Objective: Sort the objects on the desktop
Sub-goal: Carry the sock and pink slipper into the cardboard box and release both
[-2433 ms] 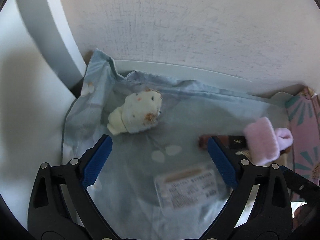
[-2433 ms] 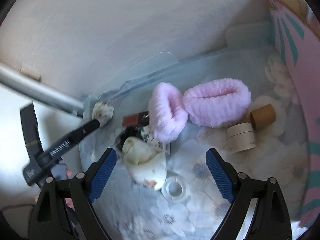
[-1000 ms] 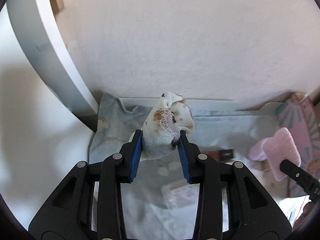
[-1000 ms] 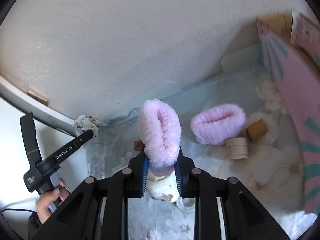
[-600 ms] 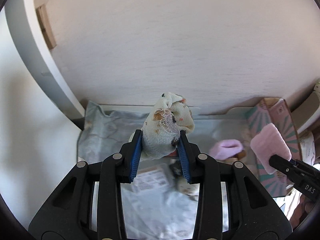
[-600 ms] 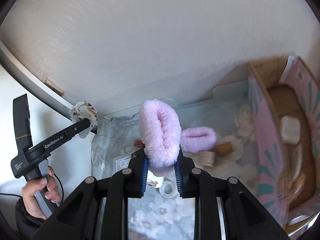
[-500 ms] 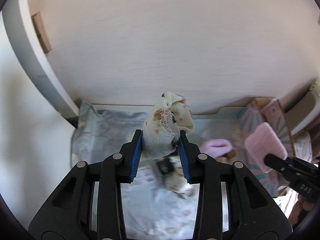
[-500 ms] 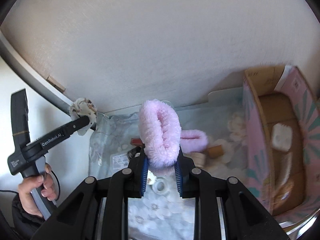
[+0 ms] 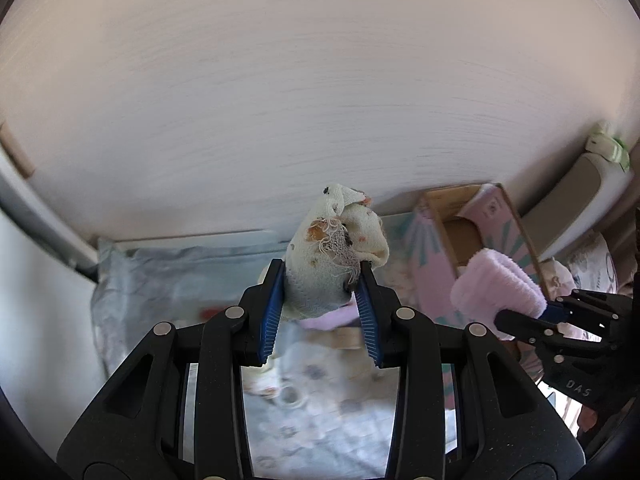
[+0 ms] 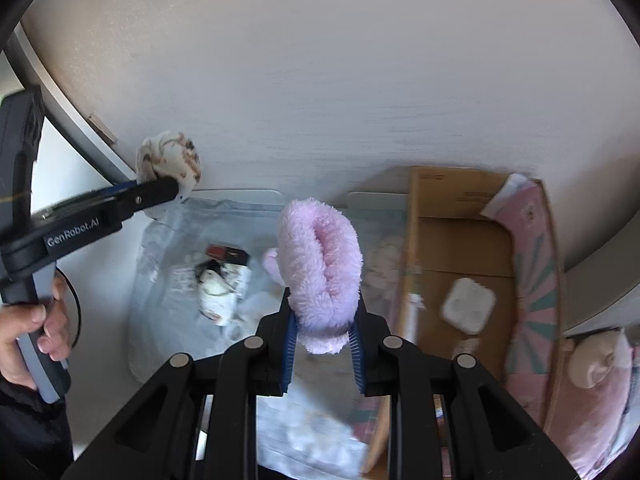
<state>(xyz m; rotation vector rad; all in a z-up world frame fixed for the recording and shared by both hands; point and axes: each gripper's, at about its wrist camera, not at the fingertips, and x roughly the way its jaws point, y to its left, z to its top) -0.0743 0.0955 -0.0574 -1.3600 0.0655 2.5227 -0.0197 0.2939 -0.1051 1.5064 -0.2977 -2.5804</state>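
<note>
Pinching frayed cream sock (image 9: 336, 256), fluffy pink cuff (image 10: 320, 264).

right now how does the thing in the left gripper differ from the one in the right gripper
The left gripper is shut on a cream speckled sock of thin knit, frayed with loose threads. The right gripper is shut on a pink fluffy cuff, plain in colour and thick and plush. The sock is crumpled into a wad; the cuff is folded into a neat loop. Both are soft textiles, lifted clear of the bluish cloth.

Cardboard box (image 10: 460, 248) right of the cloth (image 10: 168, 264); square pad (image 10: 468, 306), seemingly, inside.
</note>
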